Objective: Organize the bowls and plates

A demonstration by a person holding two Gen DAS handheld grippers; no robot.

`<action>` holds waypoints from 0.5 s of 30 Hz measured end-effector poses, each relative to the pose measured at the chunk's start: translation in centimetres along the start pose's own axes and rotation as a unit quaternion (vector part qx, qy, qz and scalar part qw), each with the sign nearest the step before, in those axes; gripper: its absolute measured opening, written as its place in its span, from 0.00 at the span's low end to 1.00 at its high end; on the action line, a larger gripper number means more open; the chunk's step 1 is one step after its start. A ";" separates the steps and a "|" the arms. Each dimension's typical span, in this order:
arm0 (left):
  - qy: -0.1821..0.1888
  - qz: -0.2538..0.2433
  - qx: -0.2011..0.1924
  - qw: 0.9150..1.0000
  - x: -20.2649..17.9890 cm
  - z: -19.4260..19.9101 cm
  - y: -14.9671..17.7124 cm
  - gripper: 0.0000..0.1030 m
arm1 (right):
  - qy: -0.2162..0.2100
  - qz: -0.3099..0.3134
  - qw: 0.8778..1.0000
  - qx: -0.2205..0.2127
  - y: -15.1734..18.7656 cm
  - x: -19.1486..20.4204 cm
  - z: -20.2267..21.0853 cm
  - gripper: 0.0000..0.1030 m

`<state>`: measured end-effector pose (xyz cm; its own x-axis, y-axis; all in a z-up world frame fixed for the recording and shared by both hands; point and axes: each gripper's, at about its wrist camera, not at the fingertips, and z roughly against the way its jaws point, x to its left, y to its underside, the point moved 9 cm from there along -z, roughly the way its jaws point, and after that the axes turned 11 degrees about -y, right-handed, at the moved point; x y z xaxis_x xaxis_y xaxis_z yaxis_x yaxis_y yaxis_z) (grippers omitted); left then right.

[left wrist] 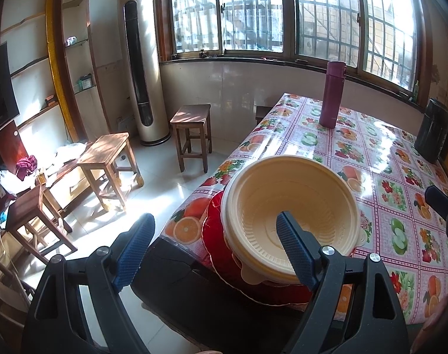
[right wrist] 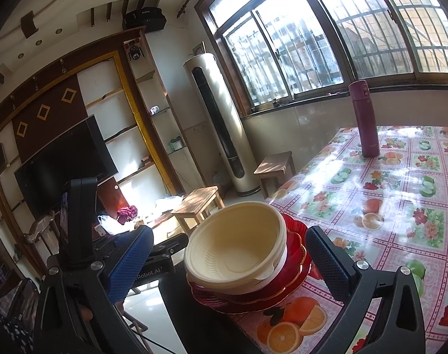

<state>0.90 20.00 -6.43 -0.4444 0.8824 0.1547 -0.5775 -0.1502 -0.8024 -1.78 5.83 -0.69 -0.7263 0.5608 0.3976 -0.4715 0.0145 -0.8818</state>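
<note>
Both grippers hang at the near corner of the table (left wrist: 380, 159), angled down toward one stack of dishes. In the left wrist view the left gripper (left wrist: 218, 247) fills the bottom of the frame, its two blue-padded fingers (left wrist: 296, 250) spread wide; the left-hand pad sits over bare floor, the right-hand pad lies in front of the bowl's inside, and nothing is pinched between them. At the lower right edge of that view a bit of the person's hand (left wrist: 436, 321) shows, blurred, and a dark finger of the other gripper pokes in at the right edge.

The right gripper (right wrist: 230, 262) is tilted less steeply (more of the room and window shows above it). Its jaws also stand well apart, and in the picture the stack sits between the two pads, though neither pad presses on it.

The cream bowls (right wrist: 235, 244), at least two nested one in the other, sit lower centre of the right wrist view, on red plates (right wrist: 294, 283) with a thin gold rim, which reach past the edge of the fruit-patterned tablecloth (right wrist: 386, 206). In the left wrist view the same bowls (left wrist: 291, 209) lie just right of centre, with the plates (left wrist: 221, 253) showing beneath on the left side.

Farther back on the table a purple flask (left wrist: 332, 94) stands upright, and a dark container (left wrist: 431, 131) sits at the right edge. Wooden stools (left wrist: 191, 132) stand on the tiled floor at left.
</note>
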 end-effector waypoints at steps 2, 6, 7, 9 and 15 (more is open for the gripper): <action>0.001 0.000 0.001 1.000 0.0 0.0 0.0 0.83 | 0.001 0.001 1.000 -0.001 0.0 0.1 0.0 1.00; 0.001 0.001 0.003 1.000 0.0 0.0 0.2 0.83 | 0.001 0.002 1.000 0.000 0.0 0.1 -0.1 1.00; 0.002 0.001 0.004 1.000 0.0 -0.1 0.2 0.83 | 0.000 0.002 1.000 0.001 0.0 0.1 -0.1 1.00; 0.003 0.002 0.005 1.000 0.0 -0.1 0.2 0.83 | 0.001 0.003 1.000 0.000 0.0 0.2 -0.1 1.00; 0.002 0.002 0.005 1.000 0.0 -0.1 0.1 0.83 | 0.002 0.004 1.000 0.001 -0.1 0.3 -0.3 1.00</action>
<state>0.93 20.06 -6.55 -0.4434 0.8839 0.1489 -0.5830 -0.1582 -0.7969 -1.81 6.23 -0.55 -0.7283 0.5640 0.3893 -0.4662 0.0085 -0.8846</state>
